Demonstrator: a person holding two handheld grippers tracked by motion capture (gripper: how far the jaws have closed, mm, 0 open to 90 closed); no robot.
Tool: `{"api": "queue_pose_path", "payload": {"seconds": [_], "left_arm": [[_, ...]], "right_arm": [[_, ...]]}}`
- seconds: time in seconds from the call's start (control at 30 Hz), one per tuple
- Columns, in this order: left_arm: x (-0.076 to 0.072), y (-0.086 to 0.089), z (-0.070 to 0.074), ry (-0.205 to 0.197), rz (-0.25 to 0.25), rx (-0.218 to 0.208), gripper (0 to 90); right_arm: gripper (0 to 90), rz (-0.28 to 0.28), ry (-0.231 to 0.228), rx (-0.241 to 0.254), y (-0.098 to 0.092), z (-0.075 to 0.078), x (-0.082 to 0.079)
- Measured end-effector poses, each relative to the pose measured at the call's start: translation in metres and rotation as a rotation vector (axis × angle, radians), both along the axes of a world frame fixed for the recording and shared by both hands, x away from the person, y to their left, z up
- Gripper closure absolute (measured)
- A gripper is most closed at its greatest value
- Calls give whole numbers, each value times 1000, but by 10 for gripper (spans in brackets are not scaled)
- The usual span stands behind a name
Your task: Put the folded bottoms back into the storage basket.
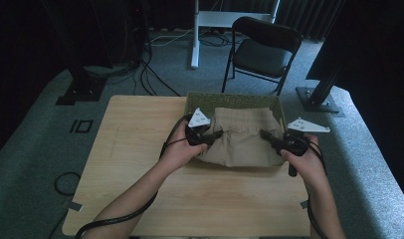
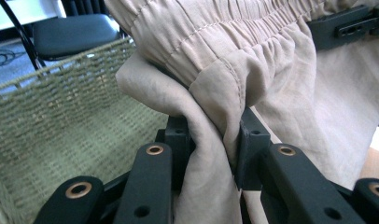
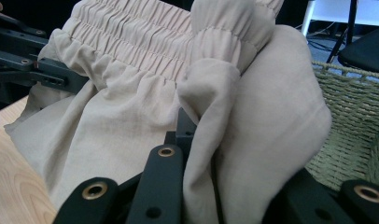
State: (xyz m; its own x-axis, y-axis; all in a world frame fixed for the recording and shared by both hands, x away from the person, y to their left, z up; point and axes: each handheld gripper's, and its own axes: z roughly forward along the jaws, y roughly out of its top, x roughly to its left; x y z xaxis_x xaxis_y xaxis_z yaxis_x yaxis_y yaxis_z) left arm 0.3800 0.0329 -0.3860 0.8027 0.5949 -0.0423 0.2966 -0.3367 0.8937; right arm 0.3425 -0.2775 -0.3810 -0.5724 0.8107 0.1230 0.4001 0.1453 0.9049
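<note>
A folded beige garment [image 1: 242, 139] with a gathered elastic waistband hangs between both grippers, partly over a green woven basket [image 1: 230, 97] and partly over the wooden table [image 1: 140, 129]. My left gripper [image 1: 217, 134] is shut on its left edge; in the left gripper view the cloth [image 2: 211, 154] is pinched between the jaws [image 2: 211, 154]. My right gripper [image 1: 264, 134] is shut on the right edge, and the fabric [image 3: 253, 116] bulges over its jaws in the right gripper view. The basket's weave [image 2: 61, 126] lies just behind the cloth.
A black folding chair [image 1: 262, 50] stands on the carpet behind the table, with a white desk leg [image 1: 195, 35] and cables further back. A black stand base [image 1: 317, 99] sits at the table's right rear corner. Bare table lies in front of the basket.
</note>
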Motion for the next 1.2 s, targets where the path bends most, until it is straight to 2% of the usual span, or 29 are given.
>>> {"api": "queue_pose_path", "payload": {"seconds": [0.17, 0.23, 0.43, 0.53, 0.7, 0.73, 0.97, 1.03, 1.2], "left_arm": [[13, 0, 5, -5, 1, -29, 729], [17, -1, 6, -22, -1, -24, 729], [28, -2, 5, -24, -2, -30, 730], [35, -3, 5, -30, 6, -35, 730], [42, -4, 6, -31, 9, -21, 730], [50, -6, 5, -29, 16, -22, 730], [67, -8, -1, -35, 22, -40, 730], [70, -10, -5, -55, 26, -42, 730], [80, -12, -13, -45, 38, -62, 731]], "right_arm": [[777, -6, -2, 13, -2, 3, 10], [777, -7, -4, 15, -3, 5, 14], [775, -15, 0, 5, -5, 9, 29], [775, -16, -2, 18, -5, 9, 37], [774, -27, 0, 19, -5, 8, 47], [774, -32, -3, 12, -4, 7, 52], [774, -42, 11, 7, -7, 6, 69], [774, -43, 7, -5, -6, 6, 74], [773, -50, -1, -15, -7, 2, 83]]}}
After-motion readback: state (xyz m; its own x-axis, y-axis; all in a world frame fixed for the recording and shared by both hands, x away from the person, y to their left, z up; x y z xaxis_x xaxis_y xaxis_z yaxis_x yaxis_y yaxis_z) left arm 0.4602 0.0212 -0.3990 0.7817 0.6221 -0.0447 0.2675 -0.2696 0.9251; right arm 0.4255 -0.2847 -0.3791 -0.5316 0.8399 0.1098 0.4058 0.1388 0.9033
